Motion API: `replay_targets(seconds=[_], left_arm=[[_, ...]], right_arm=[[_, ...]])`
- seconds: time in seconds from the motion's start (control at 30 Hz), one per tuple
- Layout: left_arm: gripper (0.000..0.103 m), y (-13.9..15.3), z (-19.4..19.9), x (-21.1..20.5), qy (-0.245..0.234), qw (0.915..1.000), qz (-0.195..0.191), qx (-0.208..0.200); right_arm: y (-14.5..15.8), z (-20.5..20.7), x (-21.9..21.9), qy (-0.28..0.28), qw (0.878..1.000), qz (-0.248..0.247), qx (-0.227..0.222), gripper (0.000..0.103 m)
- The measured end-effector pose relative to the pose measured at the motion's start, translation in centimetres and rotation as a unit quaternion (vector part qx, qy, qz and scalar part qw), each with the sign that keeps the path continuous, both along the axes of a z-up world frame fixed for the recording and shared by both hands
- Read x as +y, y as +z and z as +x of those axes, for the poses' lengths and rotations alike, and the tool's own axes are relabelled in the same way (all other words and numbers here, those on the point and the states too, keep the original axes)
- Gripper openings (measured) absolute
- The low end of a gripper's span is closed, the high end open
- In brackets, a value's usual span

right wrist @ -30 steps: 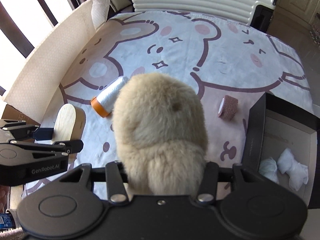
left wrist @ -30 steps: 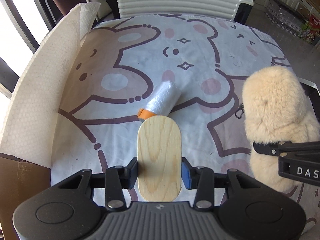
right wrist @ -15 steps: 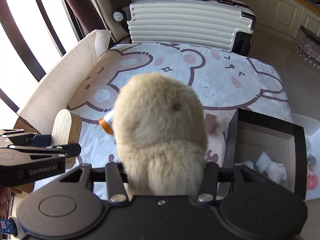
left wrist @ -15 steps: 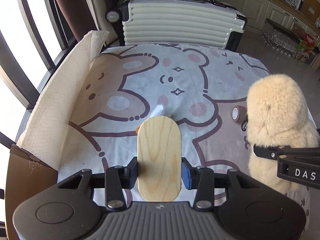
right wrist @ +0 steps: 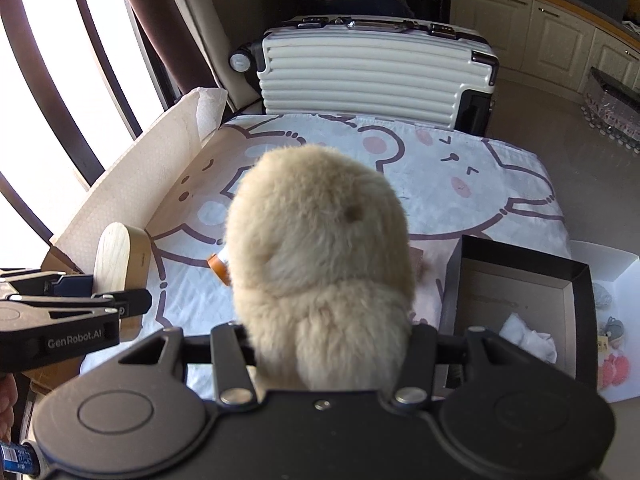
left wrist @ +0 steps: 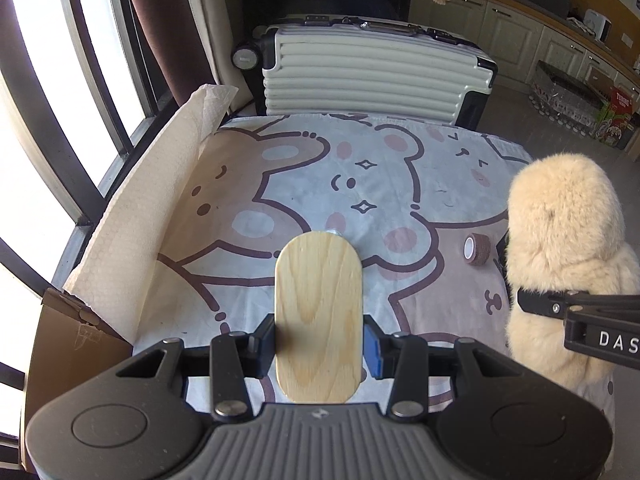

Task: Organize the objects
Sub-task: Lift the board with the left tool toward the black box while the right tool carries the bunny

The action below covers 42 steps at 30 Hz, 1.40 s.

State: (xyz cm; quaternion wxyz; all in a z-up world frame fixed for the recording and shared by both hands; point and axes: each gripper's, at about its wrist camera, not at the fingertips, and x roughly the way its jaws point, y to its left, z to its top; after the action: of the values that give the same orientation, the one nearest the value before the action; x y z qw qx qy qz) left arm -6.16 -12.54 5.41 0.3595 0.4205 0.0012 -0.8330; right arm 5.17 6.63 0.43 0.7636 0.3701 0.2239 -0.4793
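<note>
My left gripper (left wrist: 319,344) is shut on an oval wooden block (left wrist: 319,314), held above the bear-print cloth (left wrist: 360,184); the same wooden block (right wrist: 120,256) shows at the left of the right wrist view. My right gripper (right wrist: 332,344) is shut on a fluffy beige plush toy (right wrist: 320,256), which fills the middle of its view and hides the fingertips. That plush toy (left wrist: 564,256) also stands at the right of the left wrist view. A brown tape roll (left wrist: 477,249) lies on the cloth. The orange end of a wrapped spool (right wrist: 219,269) peeks out beside the plush.
A black open box (right wrist: 516,280) holding white crumpled items sits at the right, with a white box (right wrist: 616,276) beyond it. A white paper sheet (left wrist: 136,232) stands along the left edge over a cardboard box (left wrist: 72,344). A ribbed white suitcase (left wrist: 372,76) stands behind the table.
Both grippers rose and drew back with their loads; the cloth looks farther away. The wooden block now hides the spool, and the tape roll has come into the left wrist view.
</note>
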Motion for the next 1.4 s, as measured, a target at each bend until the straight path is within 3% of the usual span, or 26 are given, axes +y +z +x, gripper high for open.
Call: replay_targets(seconds=[0.67,1.4], left_arm=[[0.044,-0.7,-1.4,-0.5,0.003,1.0,0.003,0.002],[0.044,-3.6,-7.7,5.0,-0.076,0.997,0.01,-0.009]], right_arm=[[-0.1,-0.9,-0.6,-0.011,1.0,-0.017,0.008,0.05],[-2.5,-9.3,-0.5,-0.081,0.996,-0.007,0.019,0.05]])
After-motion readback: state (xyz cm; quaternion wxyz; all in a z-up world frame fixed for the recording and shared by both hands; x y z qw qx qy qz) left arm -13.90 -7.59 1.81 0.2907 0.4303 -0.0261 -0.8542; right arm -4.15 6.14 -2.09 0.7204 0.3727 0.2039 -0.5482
